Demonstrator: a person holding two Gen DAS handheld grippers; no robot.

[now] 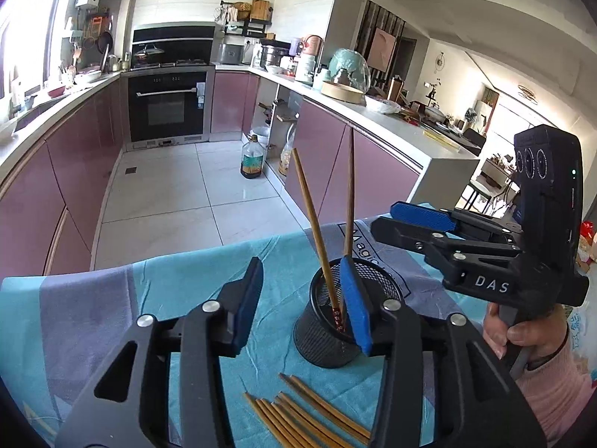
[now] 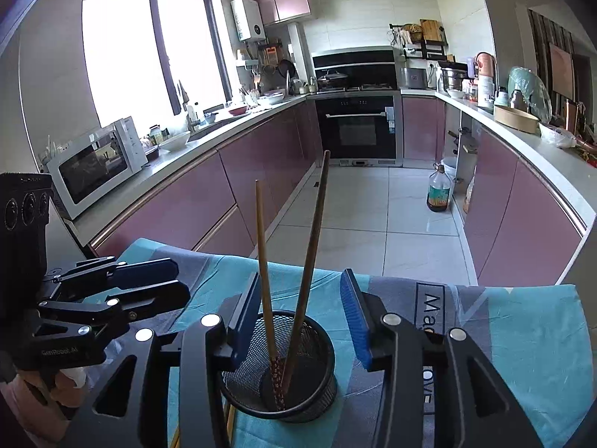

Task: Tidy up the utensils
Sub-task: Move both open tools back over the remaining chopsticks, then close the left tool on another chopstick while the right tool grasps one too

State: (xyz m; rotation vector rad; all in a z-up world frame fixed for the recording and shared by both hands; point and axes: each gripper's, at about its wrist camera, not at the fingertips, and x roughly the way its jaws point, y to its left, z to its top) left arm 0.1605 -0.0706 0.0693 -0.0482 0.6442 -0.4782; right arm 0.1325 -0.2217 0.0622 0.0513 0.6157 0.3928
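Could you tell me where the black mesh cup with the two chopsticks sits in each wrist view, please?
Left wrist view: the mesh cup stands low, right of centre, partly behind the left gripper's right finger.
Right wrist view: the mesh cup stands low, near centre, between the open fingers of the right gripper.
Shared landmark: the black oven at the far wall.
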